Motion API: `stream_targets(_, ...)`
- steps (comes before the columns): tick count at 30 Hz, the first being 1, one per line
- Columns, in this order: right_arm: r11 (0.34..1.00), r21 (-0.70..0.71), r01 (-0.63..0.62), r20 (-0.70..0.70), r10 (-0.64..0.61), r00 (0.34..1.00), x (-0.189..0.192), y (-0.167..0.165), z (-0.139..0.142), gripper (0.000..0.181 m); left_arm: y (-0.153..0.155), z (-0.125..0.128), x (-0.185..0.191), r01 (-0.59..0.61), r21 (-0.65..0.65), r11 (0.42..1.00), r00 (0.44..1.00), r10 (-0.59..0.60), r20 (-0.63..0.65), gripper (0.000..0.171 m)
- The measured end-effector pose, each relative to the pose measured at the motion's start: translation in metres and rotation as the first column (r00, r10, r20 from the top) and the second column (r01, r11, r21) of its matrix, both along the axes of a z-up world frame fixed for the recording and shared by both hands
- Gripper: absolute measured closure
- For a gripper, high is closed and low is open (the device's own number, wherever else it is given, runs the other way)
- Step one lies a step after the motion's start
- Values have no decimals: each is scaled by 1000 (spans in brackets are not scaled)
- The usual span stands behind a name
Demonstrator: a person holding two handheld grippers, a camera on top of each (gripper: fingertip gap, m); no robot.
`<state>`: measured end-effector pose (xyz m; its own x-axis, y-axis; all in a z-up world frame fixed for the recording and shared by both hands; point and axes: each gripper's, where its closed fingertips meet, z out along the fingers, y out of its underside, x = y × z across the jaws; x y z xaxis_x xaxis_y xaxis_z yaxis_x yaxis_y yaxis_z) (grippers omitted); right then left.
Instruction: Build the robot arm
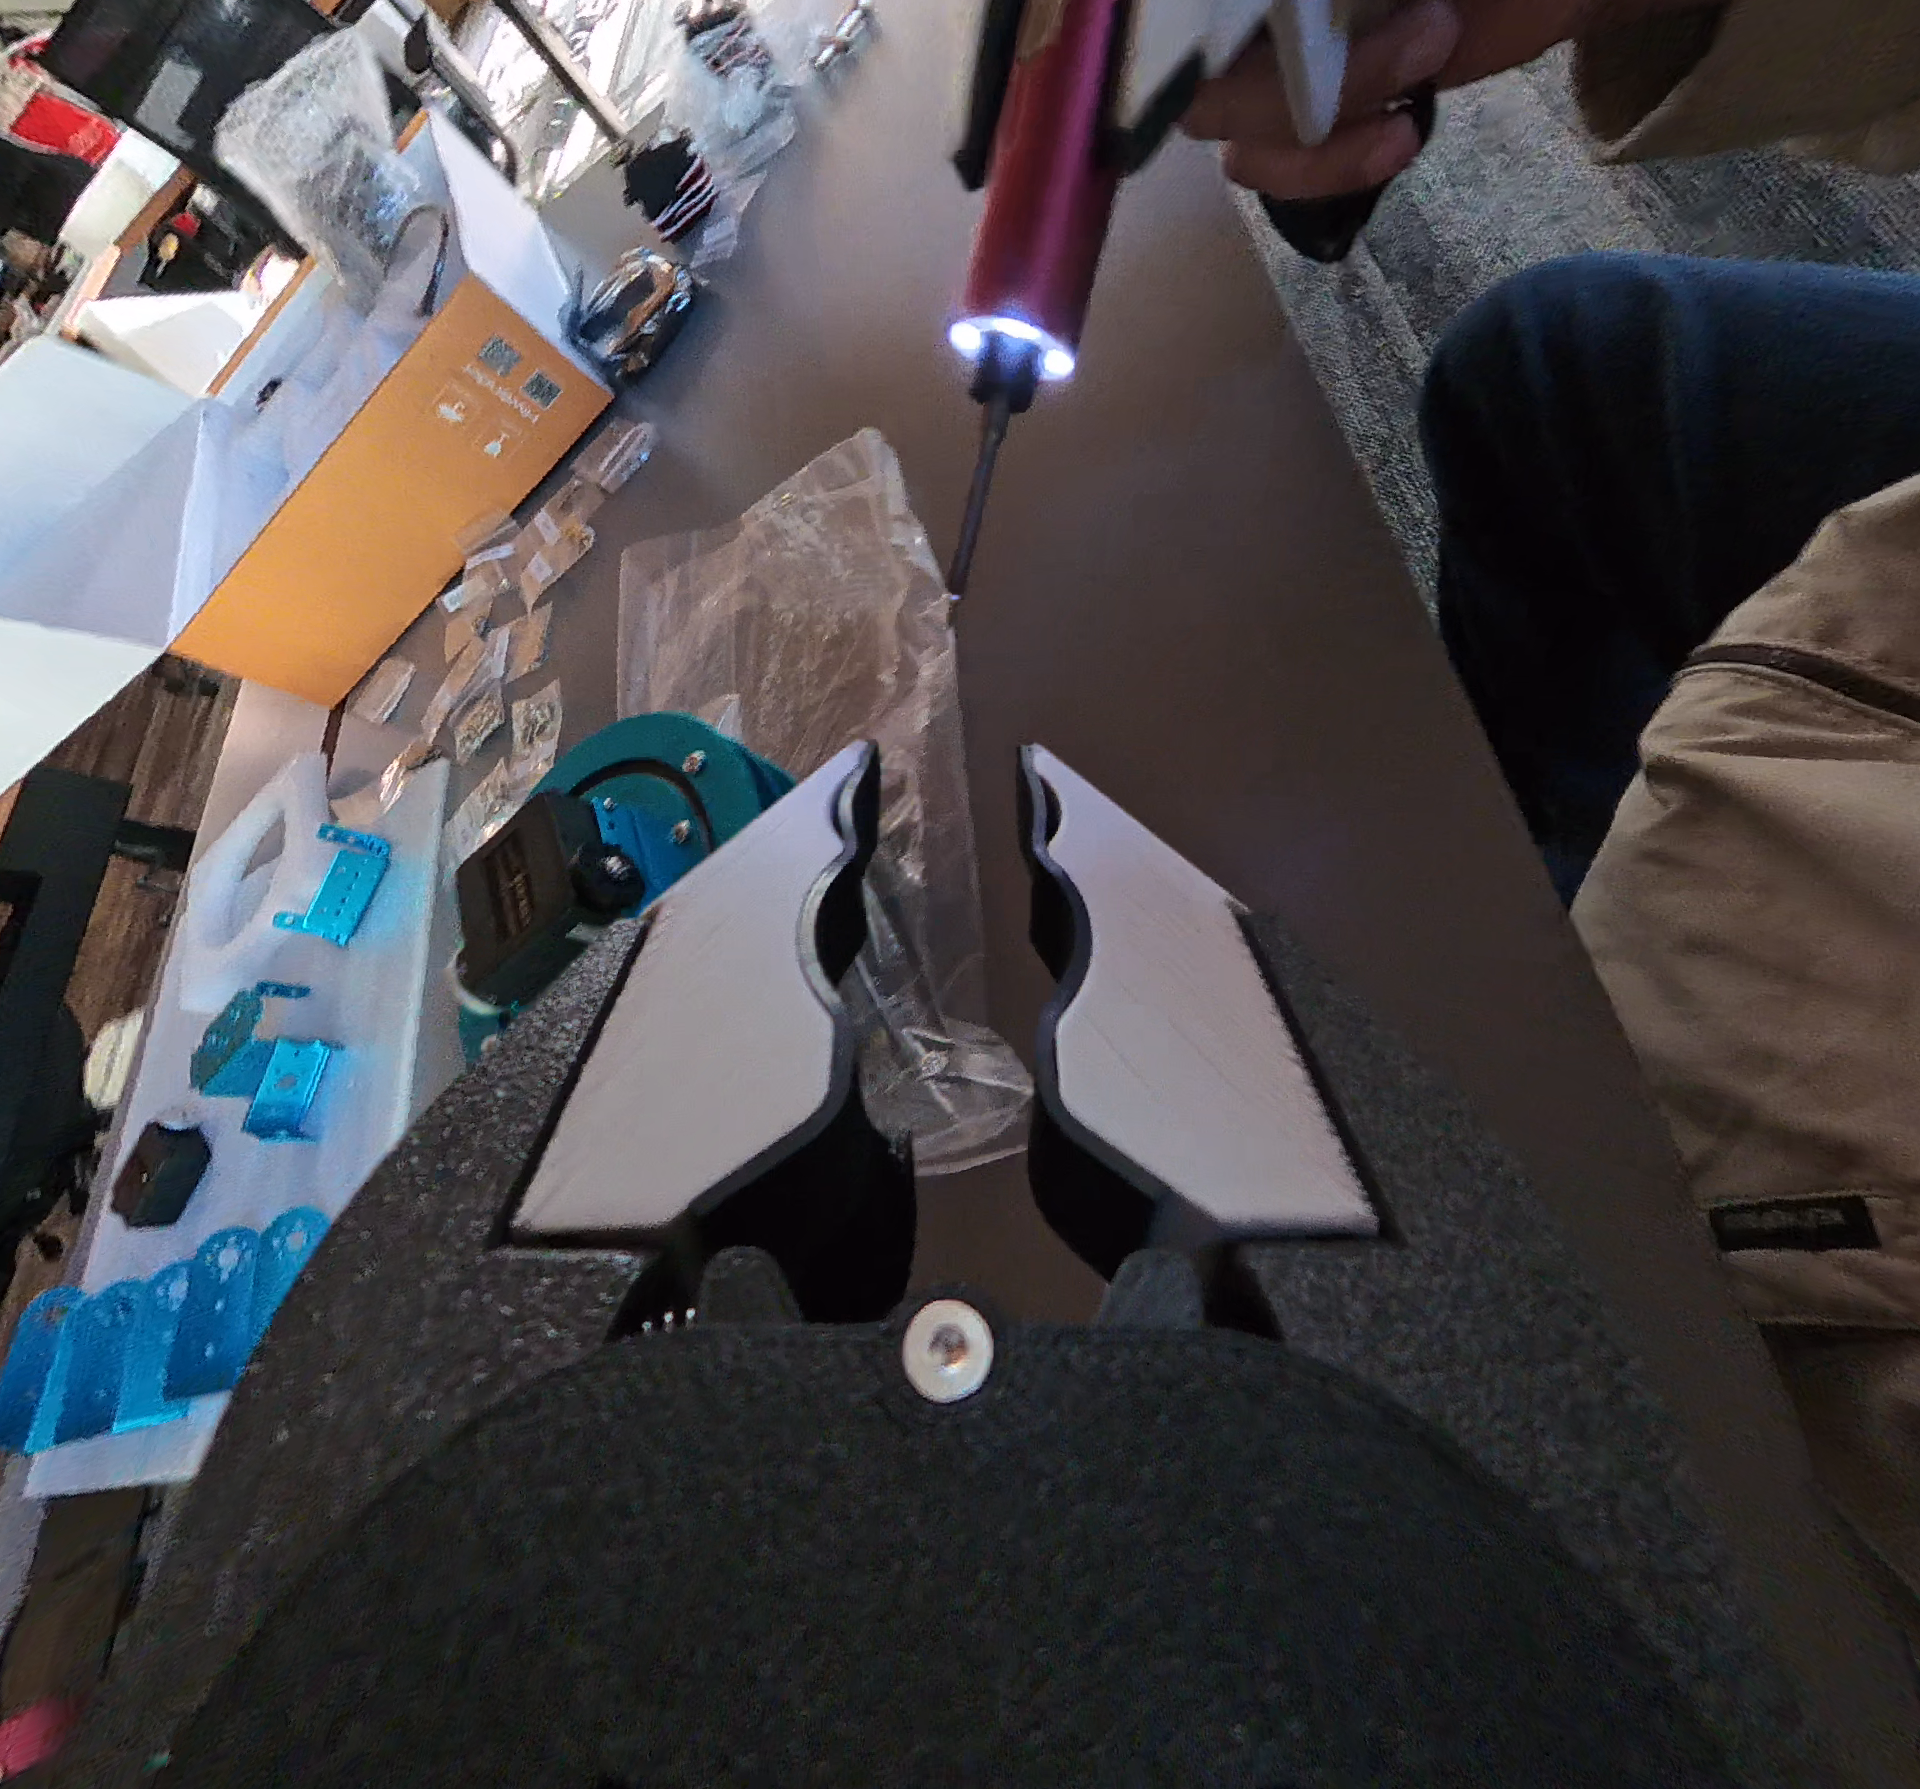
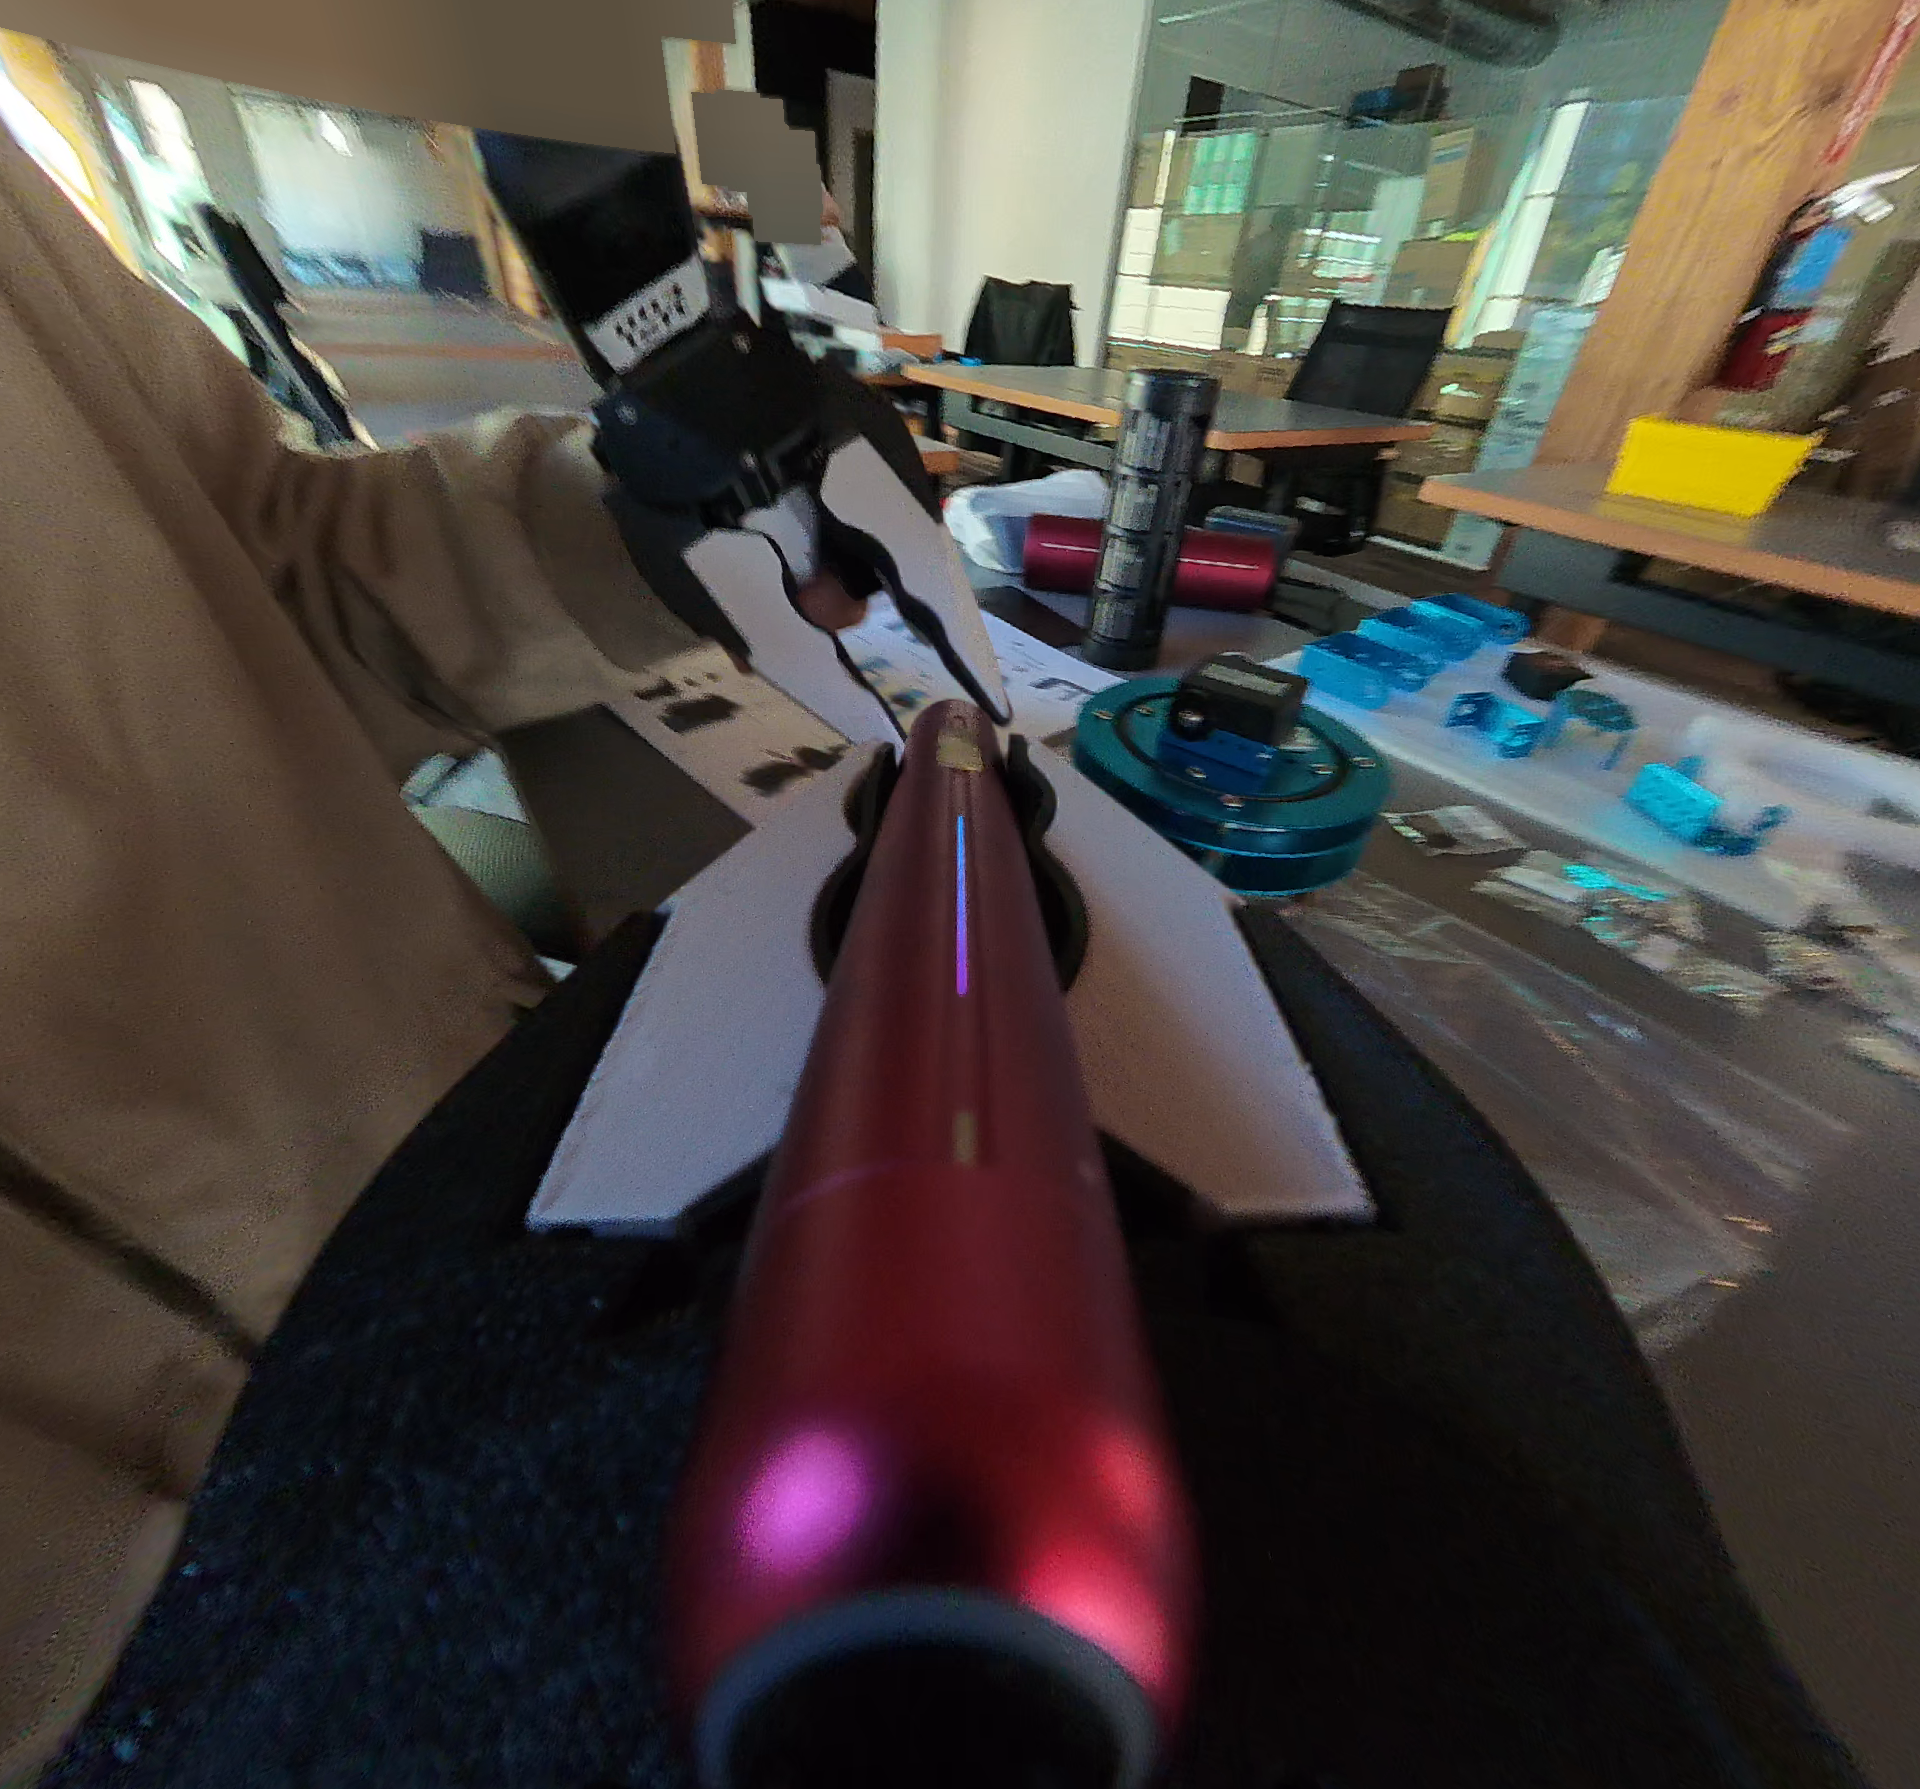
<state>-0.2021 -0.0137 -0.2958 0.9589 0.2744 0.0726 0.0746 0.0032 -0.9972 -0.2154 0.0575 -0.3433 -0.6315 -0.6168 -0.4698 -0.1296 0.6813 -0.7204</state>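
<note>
The table (image 1: 1195, 700) is a dark brown top that carries everything below and ahead of both tools; a person in a tan jacket (image 1: 1766, 960) and dark blue trousers sits at its edge, beside the left tool.

Far ahead and left of the left tool stands an orange box (image 1: 405, 492); nearer on that side lies a white foam sheet (image 1: 364, 1064) with several blue metal brackets (image 1: 332, 892) and a small black block on it; a clear plastic bag (image 1: 790, 627) lies flat on the table straight ahead of the left tool, reaching under its fingers; just left of those fingers sits a teal round base (image 1: 665, 783) with a black servo (image 1: 520, 898) mounted on it; small packets are scattered between the base and the box.

The left tool (image 1: 945, 773) hangs above the bag with its 2 white fingers spread and nothing between them.

The right tool (image 2: 951, 763) is pinching a red screwdriver (image 2: 935, 1168) lengthwise between its fingers; in the left wrist view the screwdriver's tip end glows with white lights, and its thin dark bit (image 1: 977, 503) points down at the far edge of the bag, ahead of the left tool; whether the bit touches the bag I cannot tell.
</note>
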Motion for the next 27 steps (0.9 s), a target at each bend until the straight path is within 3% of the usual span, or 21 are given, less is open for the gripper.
stream_targets(3, 992, 47, 121, 276, -129, 952, 14, 12, -11, 161, 27, 9, 13, -112, -114, 987, 994, 110, -19, 143)
stream_targets(6, 975, 127, 180, 577, -220, 787, 25, 29, -28, 161, 60, 19, 33, -235, -276, 932, 972, 227, -61, 126)
stream_targets(8, 966, 168, 196, 668, -258, 698, 34, 40, -37, 161, 79, 23, 46, -295, -369, 882, 955, 282, -91, 120)
stream_targets(13, 952, 262, 159, 735, -303, 607, 39, 62, -36, 162, 91, 19, 69, -347, -490, 800, 938, 290, -190, 104)
stream_targets(16, 948, 291, 126, 781, -312, 541, 37, 73, -37, 162, 92, 12, 78, -361, -517, 776, 932, 281, -229, 103)
stream_targets(22, 952, 284, 114, 810, -302, 502, 38, 79, -48, 162, 90, 1, 81, -345, -495, 798, 937, 257, -238, 117)
stream_targets(27, 953, 279, 118, 825, -301, 479, 39, 81, -51, 162, 91, -3, 81, -334, -477, 813, 941, 260, -216, 118)
